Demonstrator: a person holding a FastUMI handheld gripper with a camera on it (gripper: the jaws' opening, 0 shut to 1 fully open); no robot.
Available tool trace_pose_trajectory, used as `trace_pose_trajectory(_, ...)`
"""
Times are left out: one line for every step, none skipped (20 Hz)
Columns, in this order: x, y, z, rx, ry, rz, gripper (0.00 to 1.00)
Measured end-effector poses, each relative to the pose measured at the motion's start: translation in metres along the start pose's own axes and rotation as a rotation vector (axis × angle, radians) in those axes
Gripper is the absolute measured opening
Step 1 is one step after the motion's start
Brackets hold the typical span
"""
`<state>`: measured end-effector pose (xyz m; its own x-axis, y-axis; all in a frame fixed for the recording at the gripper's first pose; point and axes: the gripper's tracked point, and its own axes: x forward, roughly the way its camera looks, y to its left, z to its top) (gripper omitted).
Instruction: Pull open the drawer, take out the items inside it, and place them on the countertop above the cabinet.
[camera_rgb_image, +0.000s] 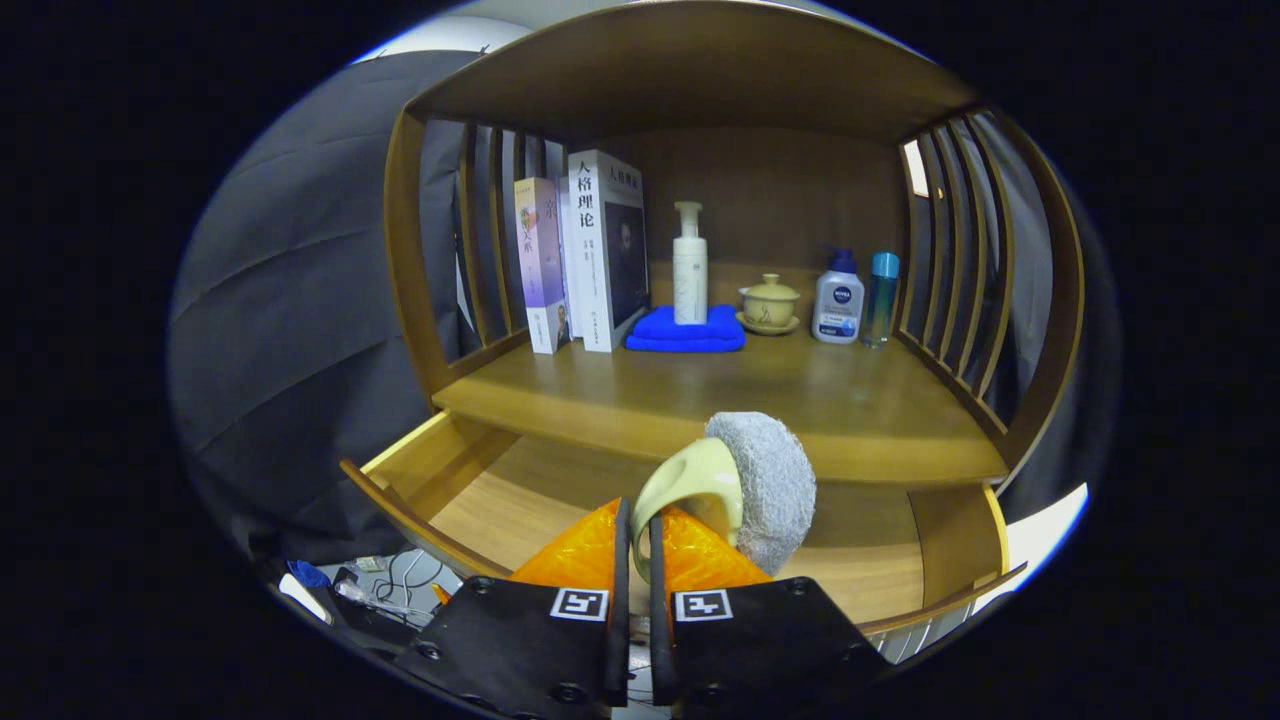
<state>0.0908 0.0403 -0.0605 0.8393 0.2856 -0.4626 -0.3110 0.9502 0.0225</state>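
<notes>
The single camera rode on the tool (634, 560) and looked forward along its two fingers, which stood nearly closed on the loop handle of a scrubbing brush (735, 490). It sat close above the open drawer (520, 490), tilted a little downward. It faced squarely into the cabinet, taking in the tabletop (720, 400) ahead and the books (580, 255) and bottles (838, 297) near the back wall.

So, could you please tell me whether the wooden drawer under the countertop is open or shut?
Open: the wooden drawer is pulled out, its bare floor showing.
</notes>
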Motion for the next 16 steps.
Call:
trace_pose_trajectory(0.0, 0.003, 0.007, 0.014, -0.007, 0.016, 0.11)
trace_pose_trajectory(0.001, 0.007, 0.016, 0.028, -0.01, 0.036, 0.1)
trace_pose_trajectory(0.001, 0.01, 0.023, 0.04, -0.014, 0.054, 0.1)
trace_pose_trajectory(0.001, 0.012, 0.03, 0.046, -0.015, 0.069, 0.1)
trace_pose_trajectory(0.003, 0.016, 0.038, 0.054, -0.023, 0.082, 0.1)
trace_pose_trajectory(0.003, 0.018, 0.045, 0.06, -0.027, 0.095, 0.1)
trace_pose_trajectory(0.005, 0.022, 0.052, 0.067, -0.032, 0.111, 0.1)
trace_pose_trajectory(0.006, 0.026, 0.06, 0.074, -0.04, 0.124, 0.1)
trace_pose_trajectory(0.01, 0.028, 0.067, 0.085, -0.049, 0.135, 0.1)
trace_pose_trajectory(0.014, 0.032, 0.074, 0.1, -0.058, 0.15, 0.1)
trace_pose_trajectory(0.021, 0.034, 0.08, 0.127, -0.062, 0.163, 0.1)
trace_pose_trajectory(0.028, 0.036, 0.084, 0.165, -0.062, 0.178, 0.1)
trace_pose_trajectory(0.035, 0.038, 0.089, 0.212, -0.066, 0.196, 0.1)
trace_pose_trajectory(0.044, 0.037, 0.091, 0.261, -0.062, 0.208, 0.1)
trace_pose_trajectory(0.05, 0.034, 0.094, 0.317, -0.065, 0.222, 0.1)
trace_pose_trajectory(0.057, 0.03, 0.097, 0.376, -0.072, 0.233, 0.09)
